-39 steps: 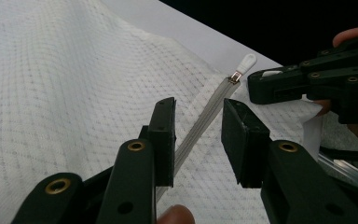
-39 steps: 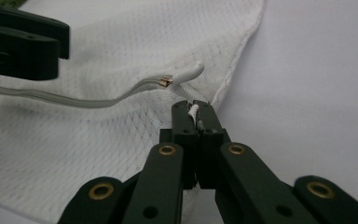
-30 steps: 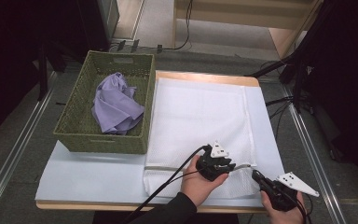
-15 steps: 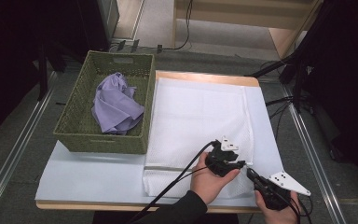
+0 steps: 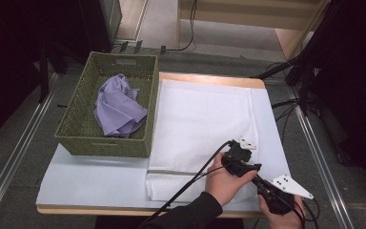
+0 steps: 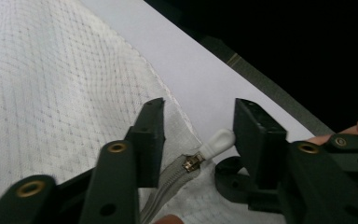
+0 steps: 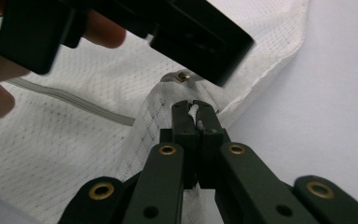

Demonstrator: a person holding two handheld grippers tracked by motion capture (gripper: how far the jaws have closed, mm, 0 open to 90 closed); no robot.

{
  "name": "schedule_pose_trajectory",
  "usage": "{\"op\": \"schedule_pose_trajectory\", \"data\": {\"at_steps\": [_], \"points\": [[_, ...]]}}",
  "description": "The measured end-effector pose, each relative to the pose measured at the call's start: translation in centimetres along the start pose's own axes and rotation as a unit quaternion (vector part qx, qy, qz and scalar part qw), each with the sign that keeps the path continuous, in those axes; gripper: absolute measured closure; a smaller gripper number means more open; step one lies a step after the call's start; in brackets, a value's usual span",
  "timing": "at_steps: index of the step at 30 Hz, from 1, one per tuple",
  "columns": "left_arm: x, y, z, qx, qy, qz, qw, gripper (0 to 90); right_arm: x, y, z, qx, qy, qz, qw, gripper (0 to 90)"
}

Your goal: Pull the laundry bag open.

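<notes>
zipper pull (image 6: 218, 141) seen between parted, just-opening left gripper (image 6: 198, 126) jaws (untouched); mesh bag (image 5: 200, 129) corner pinched by right gripper (image 7: 194, 109).

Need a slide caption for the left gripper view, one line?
Left tool, jaws just opened, straddles the white zipper pull at the mesh laundry bag corner without pressing it.

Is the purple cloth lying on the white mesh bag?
No, the purple cloth sits inside the green basket, beside the white mesh bag.

Basket (image 5: 105, 140) walls off left; bare table (image 5: 95, 179) passable beside mesh bag (image 5: 200, 124).
</notes>
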State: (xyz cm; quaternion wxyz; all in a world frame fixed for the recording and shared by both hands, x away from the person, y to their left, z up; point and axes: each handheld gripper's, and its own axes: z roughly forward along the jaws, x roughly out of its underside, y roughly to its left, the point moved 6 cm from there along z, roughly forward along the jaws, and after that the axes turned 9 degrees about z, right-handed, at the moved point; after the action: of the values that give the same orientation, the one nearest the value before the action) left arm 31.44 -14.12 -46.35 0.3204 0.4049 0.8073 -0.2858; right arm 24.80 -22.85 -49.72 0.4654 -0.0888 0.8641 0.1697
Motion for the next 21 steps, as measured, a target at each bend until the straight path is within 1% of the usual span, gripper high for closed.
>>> {"op": "schedule_pose_trajectory", "data": {"at_steps": [1,2,3,4,7,8,9,11,13,15,17,20,21], "points": [[0.0,0.2,-0.2,0.010,-0.006,-0.002,0.9999,62.9,0.0,-0.2,-0.1,0.002,0.000,-0.001,1.0000,90.0],[0.0,0.3,-0.4,0.012,-0.005,-0.004,0.9999,62.9,0.0,-0.2,-0.1,0.002,0.000,-0.001,1.0000,90.0],[0.1,0.5,-0.8,0.020,-0.010,-0.009,0.9997,64.6,0.0,-0.3,-0.1,0.003,-0.001,0.001,1.0000,90.0],[0.1,0.6,-0.9,0.028,-0.015,-0.012,0.9994,69.5,0.0,-0.4,-0.2,0.006,-0.001,0.001,1.0000,90.0],[0.4,1.0,-1.2,0.044,-0.022,-0.028,0.9984,76.0,0.0,-0.6,-0.3,0.009,-0.003,0.004,0.9999,90.0],[0.6,1.2,-1.3,0.055,-0.021,-0.034,0.9977,78.2,0.0,-0.7,-0.3,0.009,-0.003,0.005,0.9999,90.0],[0.9,1.4,-1.3,0.061,-0.019,-0.036,0.9973,80.4,0.0,-0.7,-0.3,0.009,-0.002,0.005,0.9999,90.0],[1.3,1.6,-1.2,0.071,-0.018,-0.047,0.9962,83.6,0.0,-0.7,-0.3,0.010,-0.002,0.004,0.9999,90.0],[1.5,1.8,-1.2,0.078,-0.021,-0.054,0.9952,84.3,0.0,-0.7,-0.3,0.011,-0.002,0.003,0.9999,90.0],[1.8,1.9,-1.3,0.082,-0.023,-0.054,0.9949,84.5,0.0,-0.7,-0.3,0.012,-0.002,0.000,0.9999,90.0],[2.0,2.0,-1.3,0.083,-0.023,-0.058,0.9946,84.5,-0.1,-0.8,-0.4,0.016,-0.005,-0.008,0.9998,90.0],[2.4,2.2,-1.1,0.082,-0.021,-0.061,0.9946,81.7,-0.1,-0.8,-0.5,0.027,-0.003,-0.025,0.9993,90.0],[2.5,2.2,-1.0,0.085,-0.023,-0.065,0.9940,80.8,-0.1,-0.8,-0.5,0.027,-0.003,-0.026,0.9993,90.0]]}}
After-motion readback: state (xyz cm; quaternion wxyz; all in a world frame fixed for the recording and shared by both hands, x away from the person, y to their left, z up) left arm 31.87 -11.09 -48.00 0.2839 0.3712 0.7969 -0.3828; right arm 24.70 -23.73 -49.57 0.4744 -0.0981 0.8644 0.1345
